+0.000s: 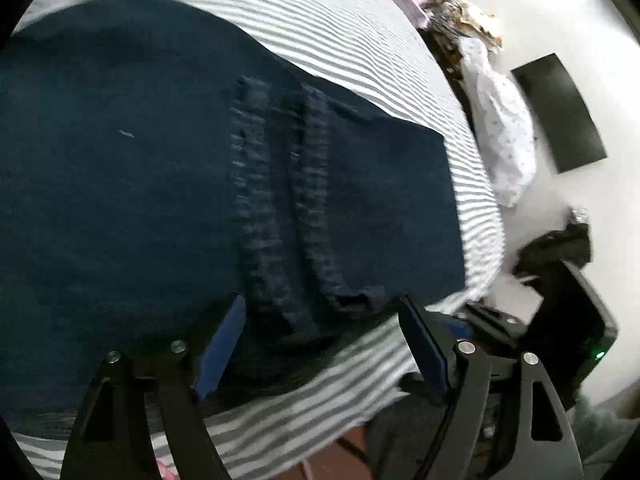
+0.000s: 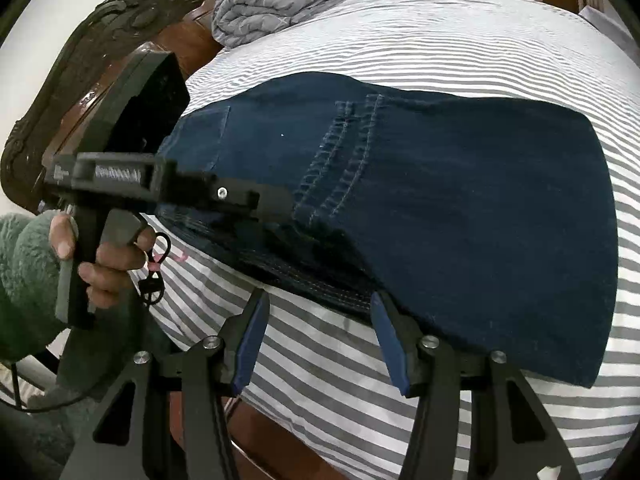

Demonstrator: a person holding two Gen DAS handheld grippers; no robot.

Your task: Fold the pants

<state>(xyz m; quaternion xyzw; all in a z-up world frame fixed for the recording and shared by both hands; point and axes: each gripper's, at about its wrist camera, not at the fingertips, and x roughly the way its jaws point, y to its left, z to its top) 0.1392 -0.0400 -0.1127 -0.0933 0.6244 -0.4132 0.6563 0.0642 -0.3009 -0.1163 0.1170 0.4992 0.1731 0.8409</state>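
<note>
Dark blue jeans (image 1: pixel 140 184) lie folded and flat on a grey-and-white striped bed sheet (image 1: pixel 320 32); two stitched seams run across the top layer. They also show in the right wrist view (image 2: pixel 460 208). My left gripper (image 1: pixel 322 316) is open, its blue pads either side of the jeans' near edge, with no cloth between them. My right gripper (image 2: pixel 320 308) is open just short of the jeans' folded edge. The left gripper's body (image 2: pixel 160 184), held by a hand, hovers over the jeans' left end.
A crumpled grey blanket (image 2: pixel 276 0) lies at the bed's far end beside a dark carved wooden headboard (image 2: pixel 80 52). A white patterned cloth (image 1: pixel 504 128) hangs off the bed's side. A dark panel (image 1: pixel 560 112) is on the white wall.
</note>
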